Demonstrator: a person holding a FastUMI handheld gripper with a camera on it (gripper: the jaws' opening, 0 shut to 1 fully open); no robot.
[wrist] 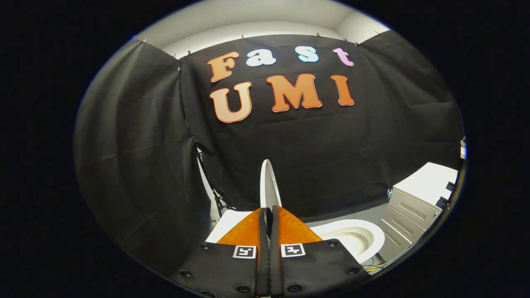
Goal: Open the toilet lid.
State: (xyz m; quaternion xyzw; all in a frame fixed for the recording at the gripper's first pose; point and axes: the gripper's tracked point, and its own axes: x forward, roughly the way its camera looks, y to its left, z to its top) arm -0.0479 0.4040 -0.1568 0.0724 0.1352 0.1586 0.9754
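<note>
The toilet lid (pixel 268 182) stands nearly upright and edge-on just beyond the fingertips, above the open toilet bowl (pixel 356 238). The orange fingers (pixel 290 229) of the gripper (pixel 269 211) are clenched almost together, and the lid's lower edge appears pinched between them, though actual contact cannot be confirmed. The lid is judged a light, rigid, smooth plastic shell turning on a rear hinge; grip it at the thin free rim, since the glossy surface may slip.

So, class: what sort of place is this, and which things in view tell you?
Probably a mock bathroom in a cloth-walled booth: a toilet bowl, its lid raised upright and gripped edge-on by the fingers, and a white cabinet beside it.
</note>
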